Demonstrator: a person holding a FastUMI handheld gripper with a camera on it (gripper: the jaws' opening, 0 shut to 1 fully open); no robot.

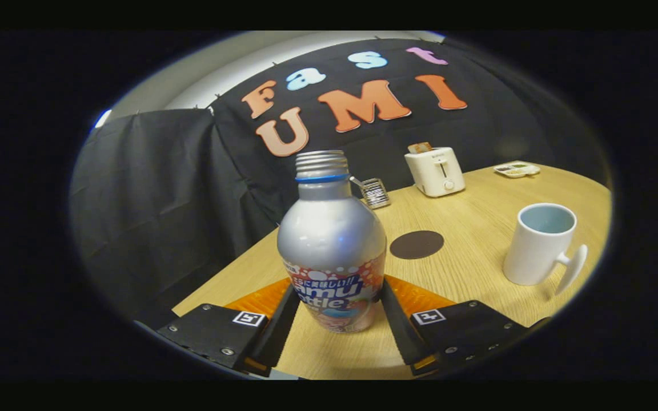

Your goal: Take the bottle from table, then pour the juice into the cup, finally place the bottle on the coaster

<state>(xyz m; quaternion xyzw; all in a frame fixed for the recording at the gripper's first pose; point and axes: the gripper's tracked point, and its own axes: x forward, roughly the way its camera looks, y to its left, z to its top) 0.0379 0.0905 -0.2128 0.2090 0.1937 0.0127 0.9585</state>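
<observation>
While standing upright on the surface (477,228), bottle (333,245): sitting mid-frame, uncapped, ready for lifting.
Claw (336,305): clenching both fingers on its label band.
Cup (539,244): waiting right, mouth up.
Coaster (416,244): lying between, awaiting the bottle.

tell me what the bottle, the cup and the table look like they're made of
Bottle, between the tongs with both fingers against its sides: looks like brushed aluminium, silvery with a soft sheen, a threaded neck and a printed label. Cup: probably glazed ceramic, smooth white with a pale blue inside. Table: light wood grain, maybe laminate rather than solid wood.
</observation>
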